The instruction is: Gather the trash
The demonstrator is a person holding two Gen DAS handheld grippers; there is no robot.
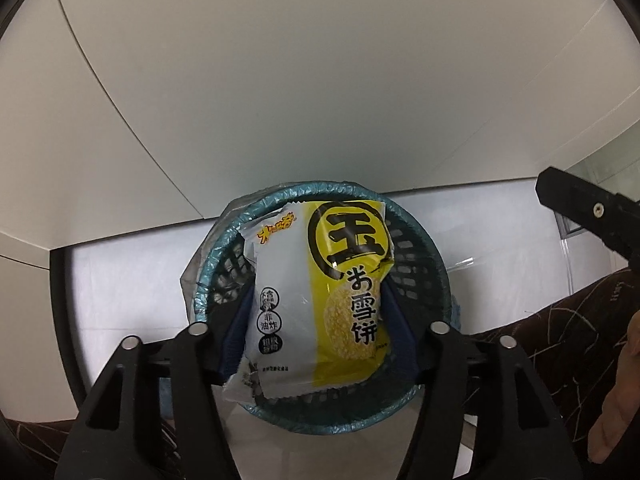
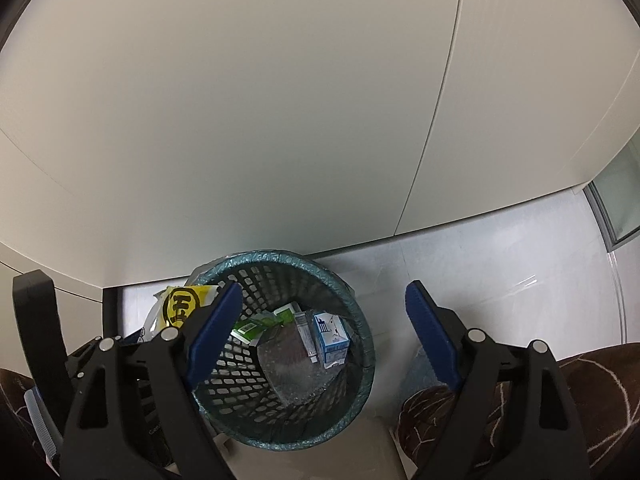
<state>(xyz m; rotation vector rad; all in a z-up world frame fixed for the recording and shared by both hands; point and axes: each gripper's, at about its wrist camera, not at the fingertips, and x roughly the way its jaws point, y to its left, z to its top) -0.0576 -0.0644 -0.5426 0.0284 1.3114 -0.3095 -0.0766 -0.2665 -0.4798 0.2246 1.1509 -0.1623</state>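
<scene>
Left gripper (image 1: 318,312) pointed steeply down over a teal mesh bin (image 1: 416,248), with a yellow-and-white snack packet (image 1: 320,300) between its blue pads. Pads close at both sides of the packet, near its lower half; cannot tell whether pressing on it or just off it. Packet upright, crinkled, covering most of the bin's mouth in the left wrist view. Far right in that view, a black finger of the other gripper, and below it a hand (image 1: 624,392) beside dark patterned fabric (image 1: 560,328).

Right gripper (image 2: 324,332) also aimed down at the bin (image 2: 248,384), jaws wide apart, nothing between them. Left pad over the bin's left rim, right pad well outside the right rim, above the white floor (image 2: 500,272). Inside the bin: a blue-and-white carton (image 2: 331,336), a green-and-white box (image 2: 256,326), a slim grey wrapper (image 2: 305,330) and crumpled clear film (image 2: 296,376) at the bottom. Packet (image 2: 182,306) visible at far left of the bin, just outside its rim in the right wrist view, above the left gripper's black frame.

Bin on the floor close to a pale wall (image 2: 240,100). A thin plastic liner folded over the rim.
</scene>
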